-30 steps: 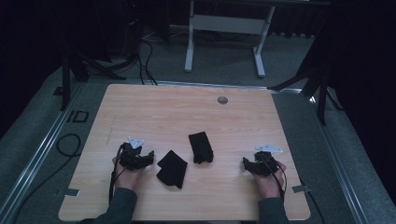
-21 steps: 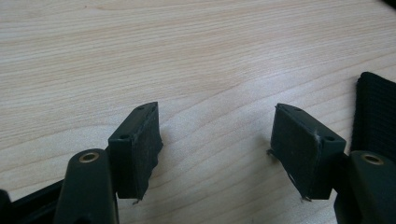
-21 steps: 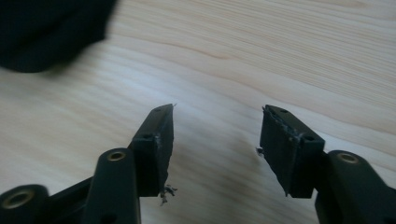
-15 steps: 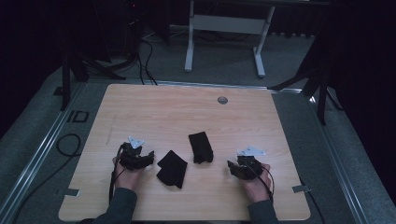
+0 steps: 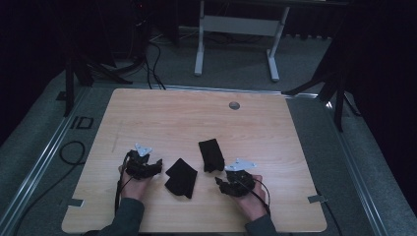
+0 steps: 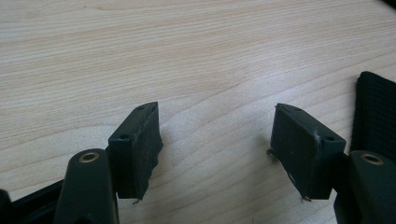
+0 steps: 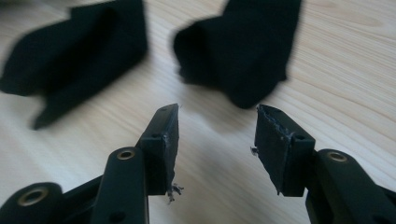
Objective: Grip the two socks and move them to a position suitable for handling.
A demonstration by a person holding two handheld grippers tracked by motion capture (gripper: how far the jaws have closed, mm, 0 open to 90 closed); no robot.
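Closing in on the two black cloths is the step I judge to be in hand. My right gripper (image 5: 222,181) sits on the wooden table (image 5: 275,147) with nothing between its jaws; they have just been closing and now stand about half apart, pads (image 7: 164,140) over bare wood. From that gripper, the folded cloth (image 5: 211,155) lies just beside it toward eleven o'clock, and the flatter cloth (image 5: 181,177) lies near at nine o'clock. In the right gripper view both pieces are ahead of the jaws, the folded one (image 7: 243,51) at about one o'clock and the other (image 7: 74,56) at ten o'clock, both blurred.

My left gripper (image 5: 156,166) rests with jaws wide and empty, the flatter cloth just beside it at three o'clock; its edge (image 6: 376,116) shows at the right of the left gripper view.

Next, I think, I need to pick one cloth, bring the right jaws low over its near edge, and shut on fabric rather than on wood. Soft cloth may bunch or slip, so a flat, shallow approach seems wise.

No box, bin or tray stands on the table, so nothing is held in any container; a small round grommet (image 5: 234,105) sits at twelve o'clock.
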